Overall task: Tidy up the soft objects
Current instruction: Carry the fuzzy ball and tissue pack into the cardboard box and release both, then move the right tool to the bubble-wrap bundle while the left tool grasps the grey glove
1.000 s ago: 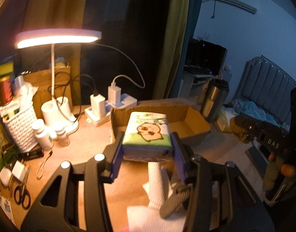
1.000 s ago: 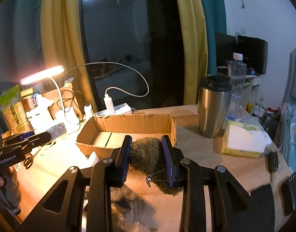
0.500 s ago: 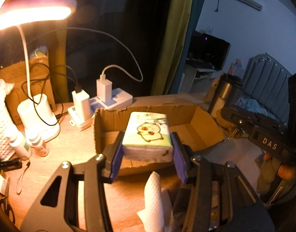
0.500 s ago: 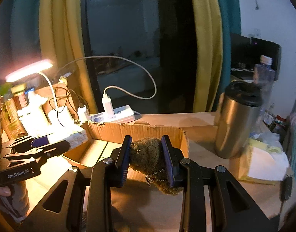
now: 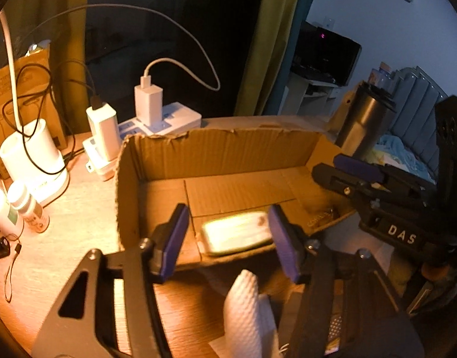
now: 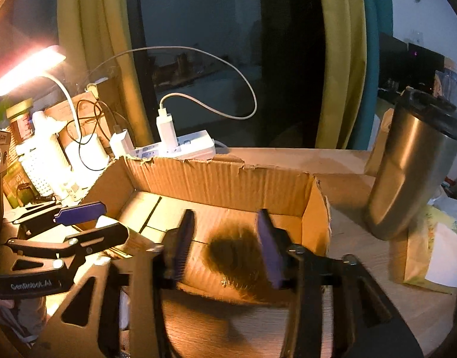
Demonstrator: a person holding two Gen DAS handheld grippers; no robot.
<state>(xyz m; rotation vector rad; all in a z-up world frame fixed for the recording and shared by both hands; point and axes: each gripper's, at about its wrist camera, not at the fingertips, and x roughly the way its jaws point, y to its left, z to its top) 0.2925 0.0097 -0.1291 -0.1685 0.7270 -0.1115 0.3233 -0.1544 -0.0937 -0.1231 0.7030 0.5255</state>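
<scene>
An open cardboard box (image 5: pixel 216 152) stands on the wooden desk; it also shows in the right wrist view (image 6: pixel 228 179). My left gripper (image 5: pixel 228 238) is open over the box's near edge, and the tissue pack (image 5: pixel 235 235) lies blurred between its fingers, inside the box. My right gripper (image 6: pixel 225 250) is open over the box's right part, and the brown fuzzy toy (image 6: pixel 237 256) with a small chain lies blurred between its fingers, inside the box. Each gripper is seen from the other's view, left gripper (image 6: pixel 76 226), right gripper (image 5: pixel 377 185).
A power strip with chargers (image 5: pixel 156 119) and a lamp base (image 5: pixel 31 155) stand behind the box. A steel tumbler (image 6: pixel 413 167) and a tissue packet (image 6: pixel 431 253) stand to the right. A white paper towel (image 5: pixel 249 313) lies in front. Small bottles (image 5: pixel 22 205) stand at left.
Both grippers moved forward over the box and opened. The tissue pack dropped from the left gripper and the fuzzy toy dropped from the right, both into the box.
</scene>
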